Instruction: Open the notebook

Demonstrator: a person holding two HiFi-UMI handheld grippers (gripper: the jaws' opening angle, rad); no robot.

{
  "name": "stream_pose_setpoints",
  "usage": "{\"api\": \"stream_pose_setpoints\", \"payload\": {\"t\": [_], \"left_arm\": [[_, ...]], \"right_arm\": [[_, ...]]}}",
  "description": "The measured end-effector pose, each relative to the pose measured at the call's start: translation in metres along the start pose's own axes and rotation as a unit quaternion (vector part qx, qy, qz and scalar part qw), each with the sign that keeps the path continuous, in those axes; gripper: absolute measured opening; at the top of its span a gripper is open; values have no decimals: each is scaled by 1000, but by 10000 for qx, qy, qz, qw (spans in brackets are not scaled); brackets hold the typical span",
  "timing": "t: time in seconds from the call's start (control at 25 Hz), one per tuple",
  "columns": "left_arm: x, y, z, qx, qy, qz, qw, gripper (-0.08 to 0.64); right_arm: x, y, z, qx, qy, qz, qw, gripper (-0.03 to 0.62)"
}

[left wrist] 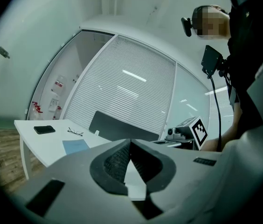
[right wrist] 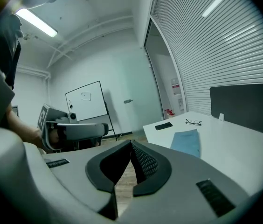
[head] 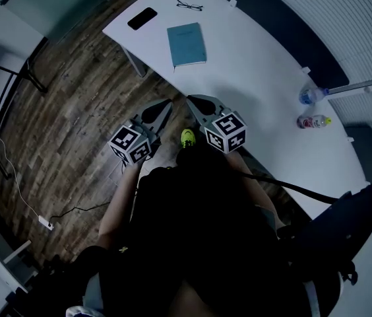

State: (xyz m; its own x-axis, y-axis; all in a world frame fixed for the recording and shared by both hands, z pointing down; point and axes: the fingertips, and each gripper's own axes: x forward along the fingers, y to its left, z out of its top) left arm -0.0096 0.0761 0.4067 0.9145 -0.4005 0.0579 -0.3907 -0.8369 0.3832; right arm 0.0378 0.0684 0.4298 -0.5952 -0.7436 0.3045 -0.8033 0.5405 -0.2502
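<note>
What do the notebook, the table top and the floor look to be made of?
Notebook: probably paper under a matte teal card or cloth-like cover, since it shows no glare.
Table: smooth white laminate or painted board, going by its even, plain surface.
Floor: wood or wood-look planks, with brown grain and board seams visible.

Left gripper and right gripper, side by side, both closed.

1 notebook, 1 phone, 1 pr glasses, 2 btls
</note>
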Motion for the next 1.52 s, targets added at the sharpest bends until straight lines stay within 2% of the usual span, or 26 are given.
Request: {"api": "stream_pose_setpoints", "payload": {"t": [0.64,0.96,1.2,1.52], "left_arm": [[73,50,9,-99,60,353,9993,2],[92,63,1,-175,152,454,9987,2],[103,80,2,-195,233,352,9989,2],[116,100,13,103,171,301,9993,2]], "right_arm": [[34,-71,14,31,210,388,9990,2],[44,-95,15,170,251,269,9992,2],[63,-107,15,246,313,189,9990,2],[80,-126,24,237,277,-99,9993,2]]}}
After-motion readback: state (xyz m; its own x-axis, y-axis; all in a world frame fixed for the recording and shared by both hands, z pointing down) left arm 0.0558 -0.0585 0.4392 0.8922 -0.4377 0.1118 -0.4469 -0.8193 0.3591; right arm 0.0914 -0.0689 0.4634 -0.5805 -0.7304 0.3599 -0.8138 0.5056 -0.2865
